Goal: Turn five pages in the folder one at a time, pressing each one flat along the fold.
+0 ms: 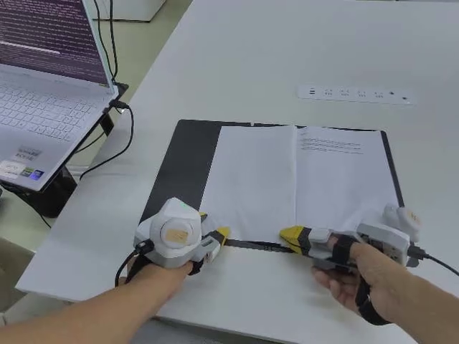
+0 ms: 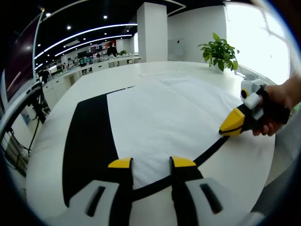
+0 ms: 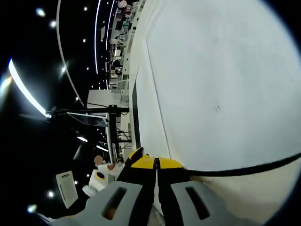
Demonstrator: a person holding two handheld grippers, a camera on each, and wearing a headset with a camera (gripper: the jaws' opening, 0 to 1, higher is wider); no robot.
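The folder [image 1: 185, 166] lies open on the white desk [image 1: 287, 50], black cover to the left, white pages [image 1: 258, 179] spread flat. The left gripper [image 2: 150, 163] rests at the folder's near edge, jaws parted and holding nothing. The right gripper [image 3: 156, 162], jaws pressed together, touches the same near edge just below the fold. A laptop [image 1: 43, 107] stands far left.
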